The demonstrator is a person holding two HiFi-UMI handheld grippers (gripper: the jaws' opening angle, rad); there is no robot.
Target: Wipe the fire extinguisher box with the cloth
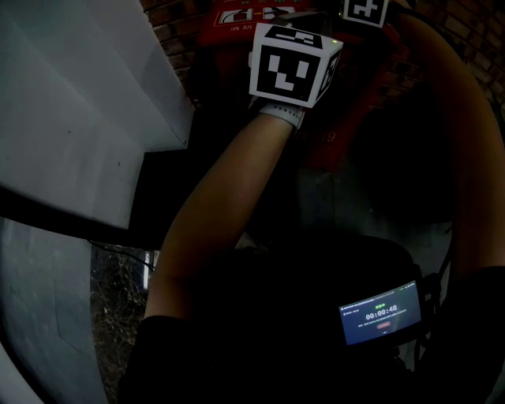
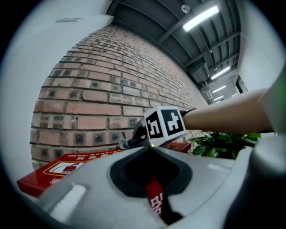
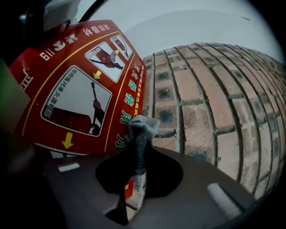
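The red fire extinguisher box (image 3: 80, 85) stands against a brick wall, its instruction label filling the left of the right gripper view. My right gripper (image 3: 136, 179) is shut on a grey cloth (image 3: 142, 129), whose bunched end pokes out just off the label's right edge. The left gripper view shows the box's flat top (image 2: 67, 165) and the right gripper's marker cube (image 2: 166, 125) beyond it, with the cloth (image 2: 124, 144) at its tip. My left gripper (image 2: 154, 179) has its jaws close together on a red printed edge of the box. In the dark head view both cubes, the left (image 1: 293, 65) and the right (image 1: 367, 9), hover over the box (image 1: 237, 24).
The brick wall (image 2: 103, 89) runs behind the box. A green plant (image 2: 219, 147) grows to the right of it. A white panel (image 1: 79, 102) slopes at the head view's left. A small lit timer screen (image 1: 380, 312) sits on the person's front.
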